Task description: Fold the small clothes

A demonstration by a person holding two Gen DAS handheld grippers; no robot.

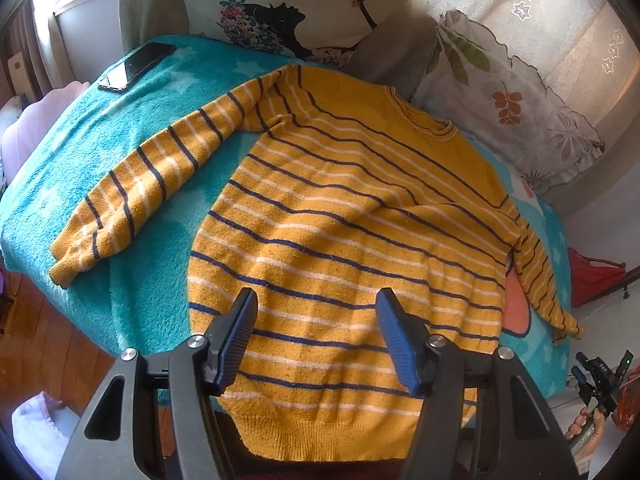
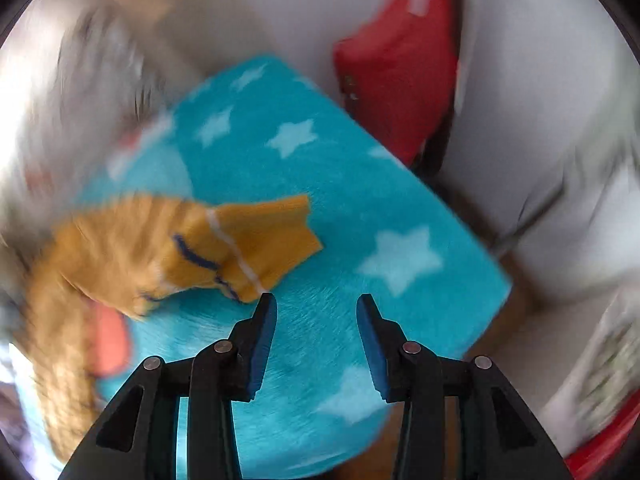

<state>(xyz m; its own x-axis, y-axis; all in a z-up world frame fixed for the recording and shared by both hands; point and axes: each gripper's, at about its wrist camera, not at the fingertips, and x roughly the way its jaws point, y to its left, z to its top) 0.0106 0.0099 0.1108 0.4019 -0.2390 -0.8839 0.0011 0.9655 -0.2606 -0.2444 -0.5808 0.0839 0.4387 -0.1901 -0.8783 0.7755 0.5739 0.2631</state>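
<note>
No readable text, labels, brands or numbers in either view. Phone (image 1: 136,66) at 11 o'clock in the left wrist view: screen dark, nothing legible. Pillow (image 1: 296,12) at 12 o'clock carries a printed picture only, no words. Red bag (image 2: 396,64) at 1 o'clock in the right wrist view has a pale patch, too blurred to read.
</note>
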